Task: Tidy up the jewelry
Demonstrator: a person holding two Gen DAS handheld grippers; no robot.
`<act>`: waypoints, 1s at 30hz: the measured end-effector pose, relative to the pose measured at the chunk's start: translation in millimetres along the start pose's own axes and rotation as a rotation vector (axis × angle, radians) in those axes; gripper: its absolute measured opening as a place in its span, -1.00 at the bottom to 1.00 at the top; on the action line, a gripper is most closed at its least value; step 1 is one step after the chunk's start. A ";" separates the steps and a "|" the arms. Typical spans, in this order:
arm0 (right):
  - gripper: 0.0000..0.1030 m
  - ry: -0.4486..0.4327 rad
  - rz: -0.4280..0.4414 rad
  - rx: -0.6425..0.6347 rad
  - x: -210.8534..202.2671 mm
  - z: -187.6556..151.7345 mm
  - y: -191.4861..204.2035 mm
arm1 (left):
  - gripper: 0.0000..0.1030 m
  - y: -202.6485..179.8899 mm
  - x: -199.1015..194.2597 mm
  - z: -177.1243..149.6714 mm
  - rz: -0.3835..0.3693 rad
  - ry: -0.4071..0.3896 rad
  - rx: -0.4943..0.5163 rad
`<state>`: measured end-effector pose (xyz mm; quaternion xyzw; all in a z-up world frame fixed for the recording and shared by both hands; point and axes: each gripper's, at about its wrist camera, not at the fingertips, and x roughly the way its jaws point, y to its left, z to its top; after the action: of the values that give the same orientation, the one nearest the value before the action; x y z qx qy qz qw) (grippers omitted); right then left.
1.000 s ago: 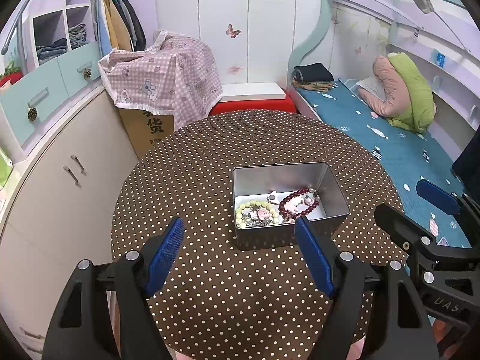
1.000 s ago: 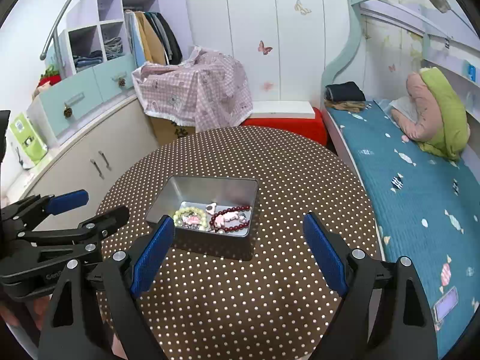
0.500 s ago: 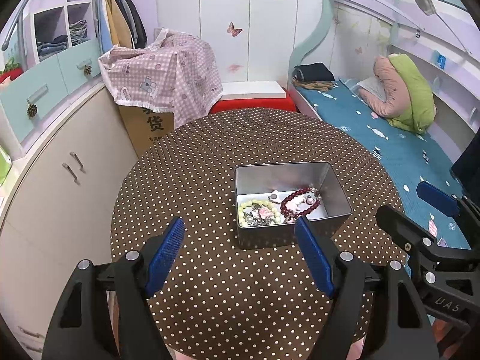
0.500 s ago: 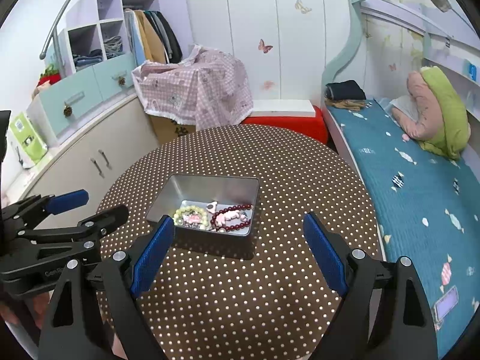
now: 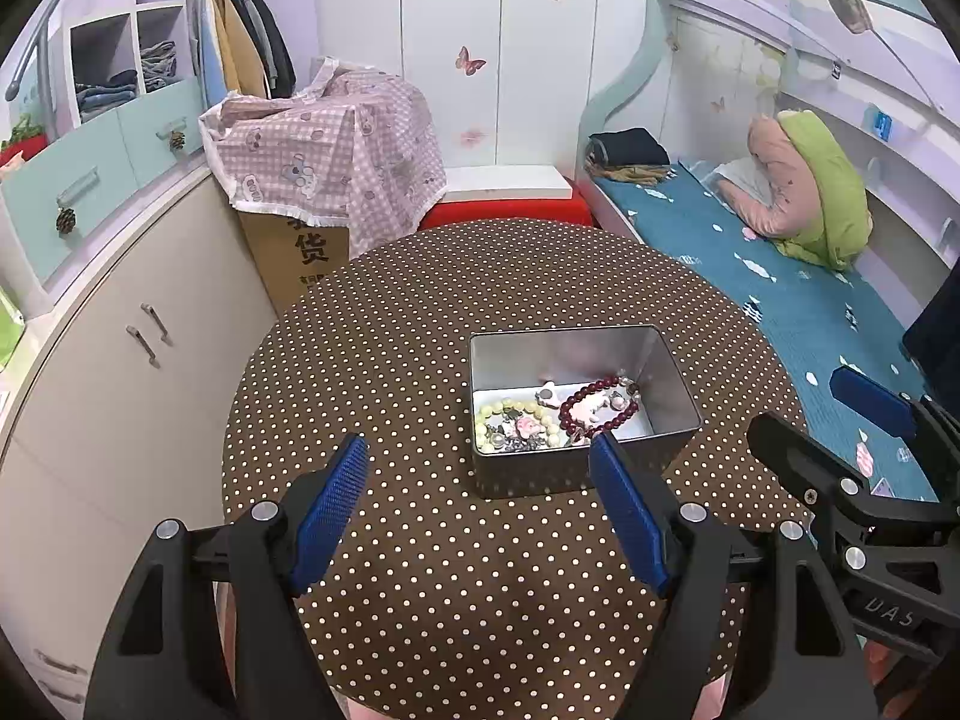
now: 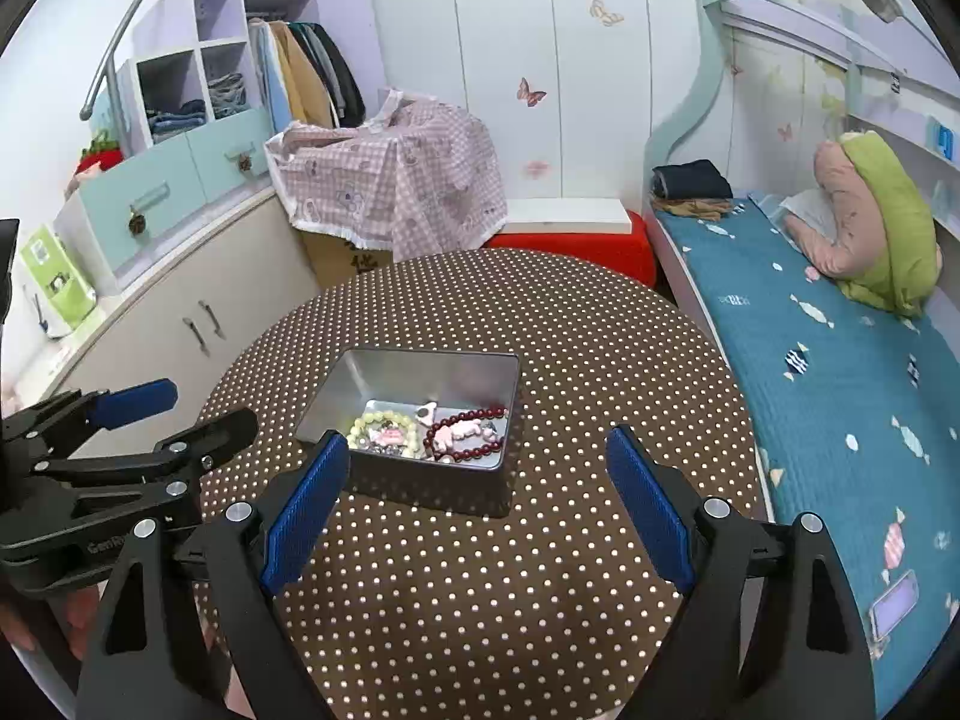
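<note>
A silver metal tin (image 5: 675,387) (image 6: 342,384) rests on the round brown polka-dot table (image 5: 420,300) (image 6: 570,330). Inside lie a dark red bead bracelet (image 5: 600,405) (image 6: 465,438), a pale yellow-green bead bracelet (image 5: 510,423) (image 6: 384,429) and small pink and white charms. My left gripper (image 5: 480,468) hovers open just in front of the tin, nothing between its blue pads. My right gripper (image 6: 480,462) is open too, near the tin's front wall, holding nothing. Each gripper shows at the edge of the other's view.
A bed with a teal cover (image 5: 780,276) runs along the right of the table. Beige cabinets (image 5: 120,360) stand to the left. A checked cloth over a cardboard box (image 5: 330,150) and a red stool (image 5: 510,210) lie beyond the table.
</note>
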<state>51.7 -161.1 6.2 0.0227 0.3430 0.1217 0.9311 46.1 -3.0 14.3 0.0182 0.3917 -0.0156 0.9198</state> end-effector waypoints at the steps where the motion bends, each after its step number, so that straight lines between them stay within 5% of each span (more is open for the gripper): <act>1: 0.64 0.001 0.000 -0.001 0.1 0.0 -0.1 | 0.43 -1.0 -0.1 0.3 0.001 0.002 -0.001; 30: 0.64 0.017 0.008 0.008 2.7 -1.7 -1.1 | 0.43 -7.9 -2.7 -1.5 -0.008 0.004 0.009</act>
<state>52.8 -161.6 3.1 0.0269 0.3515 0.1242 0.9275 42.8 -10.7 15.1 0.0208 0.3936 -0.0208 0.9188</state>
